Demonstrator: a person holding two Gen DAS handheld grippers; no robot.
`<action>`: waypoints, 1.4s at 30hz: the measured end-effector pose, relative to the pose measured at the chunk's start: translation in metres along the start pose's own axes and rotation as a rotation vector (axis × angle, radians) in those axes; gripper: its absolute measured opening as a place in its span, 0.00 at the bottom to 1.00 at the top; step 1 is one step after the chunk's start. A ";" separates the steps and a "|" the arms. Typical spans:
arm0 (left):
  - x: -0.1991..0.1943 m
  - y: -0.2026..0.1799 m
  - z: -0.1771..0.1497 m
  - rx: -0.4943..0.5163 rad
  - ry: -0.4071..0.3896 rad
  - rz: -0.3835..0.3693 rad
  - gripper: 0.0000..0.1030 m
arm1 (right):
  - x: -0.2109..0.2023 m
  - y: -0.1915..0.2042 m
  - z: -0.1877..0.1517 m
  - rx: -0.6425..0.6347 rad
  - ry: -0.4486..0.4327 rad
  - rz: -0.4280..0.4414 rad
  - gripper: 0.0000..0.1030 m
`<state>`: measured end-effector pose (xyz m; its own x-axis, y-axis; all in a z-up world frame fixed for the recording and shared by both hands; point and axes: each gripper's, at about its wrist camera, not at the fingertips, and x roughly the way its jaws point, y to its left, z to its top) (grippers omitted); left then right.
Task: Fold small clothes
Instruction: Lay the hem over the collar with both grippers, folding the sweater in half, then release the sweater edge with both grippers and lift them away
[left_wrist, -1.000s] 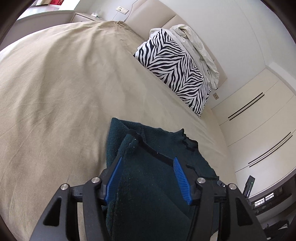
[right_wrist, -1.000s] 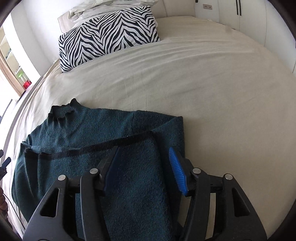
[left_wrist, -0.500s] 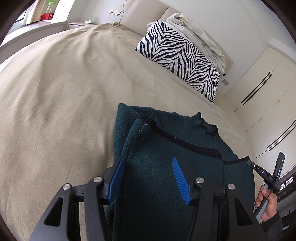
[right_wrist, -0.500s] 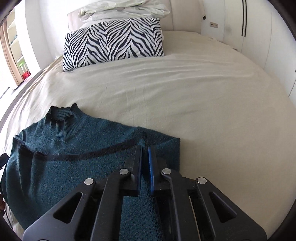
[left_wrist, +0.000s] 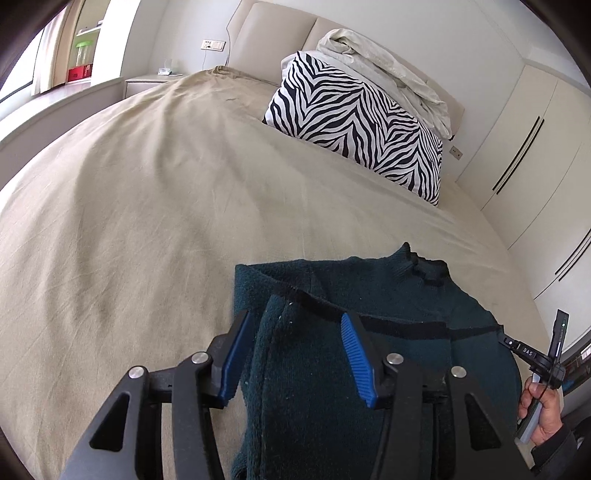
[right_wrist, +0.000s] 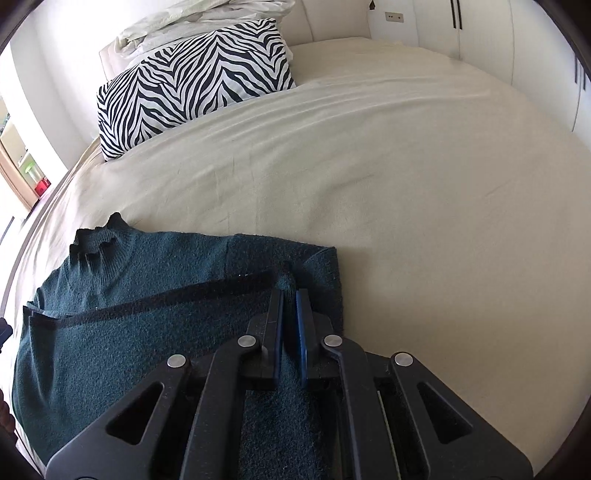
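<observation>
We see a dark green sweater (right_wrist: 122, 317) lying flat on the beige bed sheet (right_wrist: 406, 192), at the near edge of the bed, collar pointing toward the far zebra-print pillow (right_wrist: 192, 81). Both sides are folded inward over the body, a black band running across the folds.

The right gripper (right_wrist: 290, 299) sits on the right-hand fold. Its jaws are pressed together, with a ridge of green knit pinched between the blue pads.

The left gripper (left_wrist: 295, 328) hovers over the left-hand fold. Its jaws stand partly apart and have just been closing. The folded edge of the sweater lies between the blue pads (left_wrist: 356, 354), but we see no pad pressing on the cloth.

In the left wrist view, a hand (left_wrist: 543, 413) at the right edge holds the handle of the other gripper.
</observation>
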<state>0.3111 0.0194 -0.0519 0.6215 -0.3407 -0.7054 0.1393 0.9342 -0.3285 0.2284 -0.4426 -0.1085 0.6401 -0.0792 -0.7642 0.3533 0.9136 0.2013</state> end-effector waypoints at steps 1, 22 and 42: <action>0.006 -0.004 0.002 0.028 0.017 0.013 0.45 | 0.000 0.000 0.000 -0.001 -0.002 0.001 0.05; 0.047 -0.014 0.001 0.165 0.127 0.122 0.09 | 0.000 -0.001 -0.004 -0.020 -0.014 0.007 0.05; 0.043 0.021 0.016 -0.026 0.024 0.181 0.07 | -0.017 -0.004 0.013 0.012 -0.094 -0.068 0.05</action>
<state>0.3538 0.0264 -0.0793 0.6159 -0.1696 -0.7693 0.0066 0.9776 -0.2103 0.2248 -0.4502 -0.0890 0.6751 -0.1787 -0.7157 0.4060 0.9001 0.1582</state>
